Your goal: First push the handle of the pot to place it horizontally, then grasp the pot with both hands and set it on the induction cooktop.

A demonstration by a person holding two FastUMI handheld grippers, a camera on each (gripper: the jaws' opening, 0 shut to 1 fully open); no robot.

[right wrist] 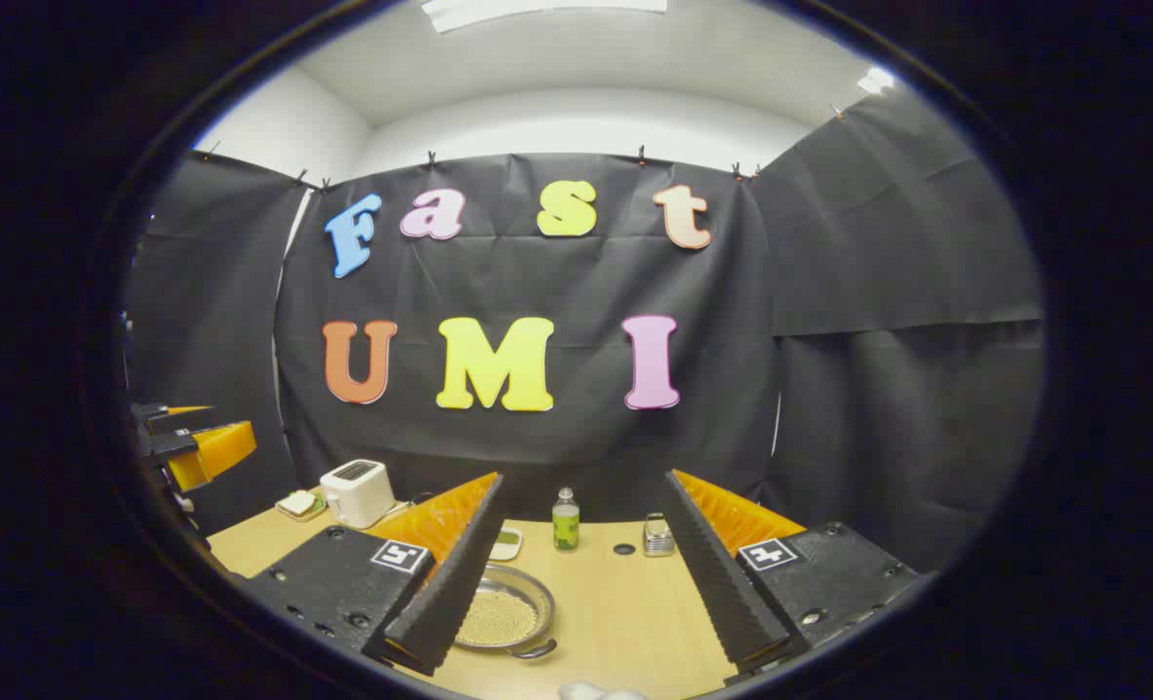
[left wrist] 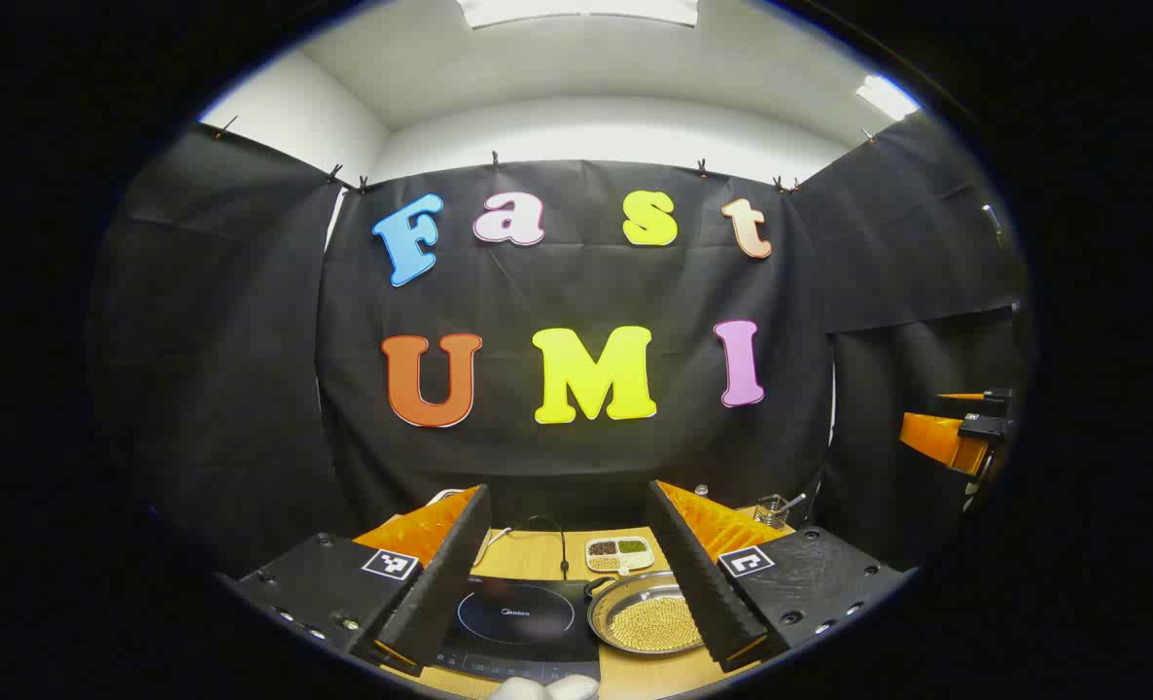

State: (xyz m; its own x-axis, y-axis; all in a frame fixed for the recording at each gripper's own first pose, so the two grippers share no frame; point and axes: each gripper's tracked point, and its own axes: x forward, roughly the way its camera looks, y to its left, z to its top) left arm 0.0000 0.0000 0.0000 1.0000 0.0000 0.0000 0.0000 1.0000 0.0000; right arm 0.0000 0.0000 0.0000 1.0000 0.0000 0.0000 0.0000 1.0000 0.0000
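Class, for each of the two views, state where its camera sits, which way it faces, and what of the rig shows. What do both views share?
Left gripper view: rides the left gripper, facing the booth wall over the induction cooktop and pot; right gripper at far right.
Right gripper view: rides the right gripper, facing the wall over the pot, toaster and bottle; left gripper at far left.
Shared: pot, table, wall.

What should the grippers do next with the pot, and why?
Probably bring the right gripper down to the pot's handle and nudge it sideways. The pot sits on the table beside the induction cooktop, not on it, and both grippers hang open above the table, touching nothing.
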